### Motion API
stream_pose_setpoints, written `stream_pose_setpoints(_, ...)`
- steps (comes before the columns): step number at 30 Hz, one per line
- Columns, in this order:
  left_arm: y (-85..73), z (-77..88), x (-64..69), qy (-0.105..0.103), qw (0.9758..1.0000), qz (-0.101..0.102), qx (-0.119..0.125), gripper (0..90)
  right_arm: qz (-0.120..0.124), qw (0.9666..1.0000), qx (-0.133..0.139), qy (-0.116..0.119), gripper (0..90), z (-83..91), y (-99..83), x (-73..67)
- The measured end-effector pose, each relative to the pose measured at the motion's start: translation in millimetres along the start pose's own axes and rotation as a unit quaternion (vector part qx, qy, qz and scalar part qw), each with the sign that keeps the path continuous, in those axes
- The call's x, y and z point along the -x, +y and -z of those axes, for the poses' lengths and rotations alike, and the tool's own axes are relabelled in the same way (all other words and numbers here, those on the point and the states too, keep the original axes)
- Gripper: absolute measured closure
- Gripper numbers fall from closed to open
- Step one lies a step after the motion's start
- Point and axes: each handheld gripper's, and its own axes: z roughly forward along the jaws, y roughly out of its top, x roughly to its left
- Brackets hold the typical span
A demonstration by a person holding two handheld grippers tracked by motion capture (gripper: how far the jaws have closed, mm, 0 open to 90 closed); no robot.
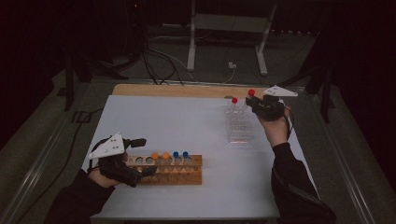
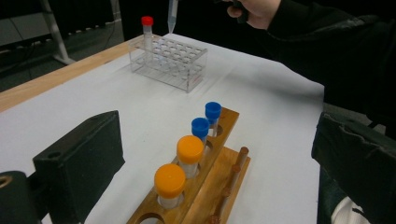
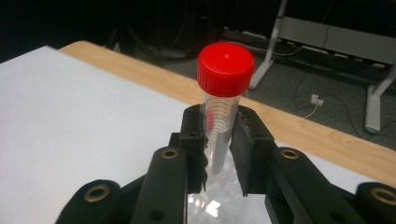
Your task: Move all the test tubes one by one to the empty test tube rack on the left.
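Observation:
My right gripper (image 3: 219, 135) is shut on a clear tube with a red cap (image 3: 225, 70), held upright. It hangs above the clear plastic rack (image 1: 238, 128) at the table's far right, with the right gripper (image 1: 256, 102) just over the rack's back edge. A second red-capped tube (image 2: 147, 29) stands in that rack's far corner. My left gripper (image 1: 144, 157) is open at the left end of the wooden rack (image 1: 189, 176). Its jaws straddle the rack without touching it. The wooden rack (image 2: 229, 175) holds two orange-capped tubes (image 2: 180, 165) and two blue-capped tubes (image 2: 206, 119).
A white sheet (image 1: 177, 121) covers the table, with a bare wooden strip (image 1: 163, 90) along the far edge. Beyond it a metal stand (image 1: 229, 28) and cables (image 1: 159, 65) lie on the dark floor. The wooden rack has several unfilled holes.

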Motion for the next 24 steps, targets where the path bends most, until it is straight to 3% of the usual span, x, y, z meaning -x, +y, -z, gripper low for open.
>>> stream_pose_setpoints(14,4.7,-2.7,7.0,-0.006,0.9999,-0.007,-0.007,3.0,0.028,0.9974,-0.002,0.066,75.3,47.9,-14.5,-49.4)
stream_pose_setpoints(24,7.4,-4.3,12.0,-0.009,0.9998,-0.015,-0.011,3.0,0.051,0.9919,-0.015,0.116,75.2,78.0,-37.1,-82.2)
